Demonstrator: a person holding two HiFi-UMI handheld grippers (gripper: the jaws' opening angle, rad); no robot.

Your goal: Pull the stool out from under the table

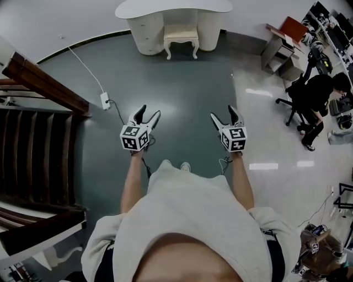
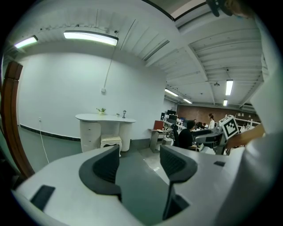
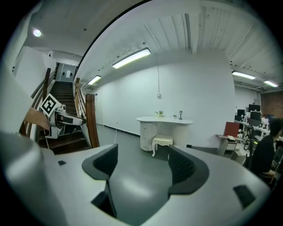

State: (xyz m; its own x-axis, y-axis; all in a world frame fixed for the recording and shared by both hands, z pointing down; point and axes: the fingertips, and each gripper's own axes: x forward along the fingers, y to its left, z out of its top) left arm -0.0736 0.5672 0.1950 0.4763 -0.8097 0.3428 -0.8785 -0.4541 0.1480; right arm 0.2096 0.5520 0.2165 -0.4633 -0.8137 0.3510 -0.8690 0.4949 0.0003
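The stool point(image 1: 181, 37) stands at the far wall. It is pushed partway into the gap under the white table point(image 1: 174, 6), between the table's two side parts. Its front legs and seat stick out a little.

The person stands well apart from it, with the dark floor point(image 1: 182, 88) in between. The left claw point(image 1: 149, 113) is held wide open, and nothing is between its jaws. The right claw point(image 1: 223, 114) is wide open too, and it is empty as well. Both point toward the stool.

The stool looks small and probably light. Its legs are thin and curved, and they look hard, like painted wood. The top seems to be a soft pad, so a claw could sink in or slip there. A better place to take hold may be the hard edge just under the seat, one claw on each side. That way the stool should not twist.

The floor looks smooth and shiny, so the legs should slide without much force. The gap under the table looks snug. A straight pull seems best, so the legs do not bump the sides. A little plant point(image 2: 101, 110) sits on the table and might wobble from a hard knock.
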